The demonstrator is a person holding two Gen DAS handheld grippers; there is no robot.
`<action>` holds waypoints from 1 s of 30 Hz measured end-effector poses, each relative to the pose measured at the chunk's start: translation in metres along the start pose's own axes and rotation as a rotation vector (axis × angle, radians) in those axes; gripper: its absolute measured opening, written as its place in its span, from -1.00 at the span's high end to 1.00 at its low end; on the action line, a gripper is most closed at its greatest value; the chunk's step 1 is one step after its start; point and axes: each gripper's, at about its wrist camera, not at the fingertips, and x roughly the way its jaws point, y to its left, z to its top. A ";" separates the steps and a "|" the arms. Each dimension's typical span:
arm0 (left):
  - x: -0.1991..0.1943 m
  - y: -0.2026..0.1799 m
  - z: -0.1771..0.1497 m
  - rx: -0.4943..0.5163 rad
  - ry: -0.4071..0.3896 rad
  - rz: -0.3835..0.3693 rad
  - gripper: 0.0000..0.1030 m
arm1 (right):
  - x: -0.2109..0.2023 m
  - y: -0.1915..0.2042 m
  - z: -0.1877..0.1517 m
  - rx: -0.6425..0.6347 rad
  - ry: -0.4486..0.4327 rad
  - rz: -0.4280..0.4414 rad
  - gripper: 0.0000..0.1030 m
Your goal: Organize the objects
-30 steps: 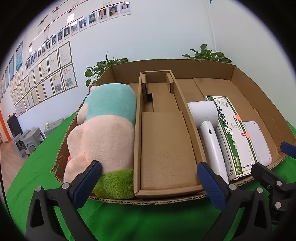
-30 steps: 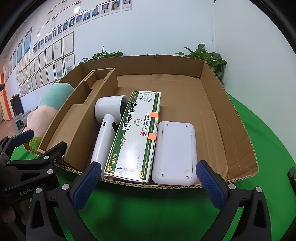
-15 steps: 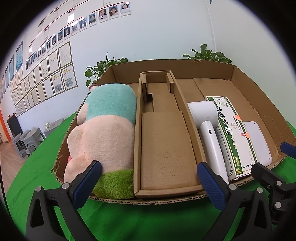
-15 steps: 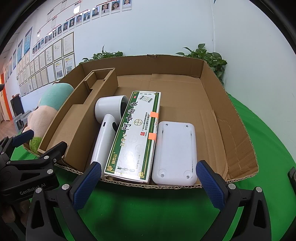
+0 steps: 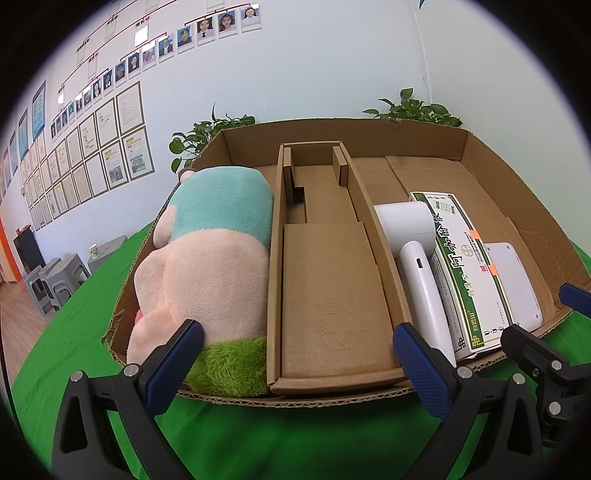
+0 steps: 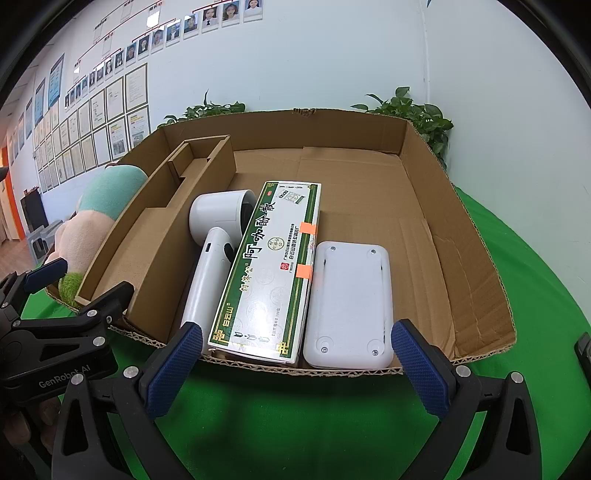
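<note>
Box (image 6: 264,273) lengthwise, pointing away.

We see a brown cardboard box (image 6: 461,236) on the green desk (image 6: 524,280), a teal-pink plush (image 5: 214,258), and a green-bordered white carton (image 6: 266,273).

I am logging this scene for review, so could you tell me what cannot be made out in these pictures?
- Plush toy: face hidden, turned away; right view, insert covers most.
- Flat white device: front unseen, lying face down.
- Medicine box: small print unreadable.
- Wall photos: too small.
</note>
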 end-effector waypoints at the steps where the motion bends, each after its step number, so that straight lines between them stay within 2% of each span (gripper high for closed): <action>1: 0.000 0.000 0.000 0.000 0.000 0.000 -0.99 | 0.000 0.000 0.000 0.000 0.000 0.000 -1.00; 30: 0.000 0.000 0.000 -0.001 0.000 0.000 -0.99 | -0.001 0.000 -0.001 0.005 -0.003 0.008 -1.00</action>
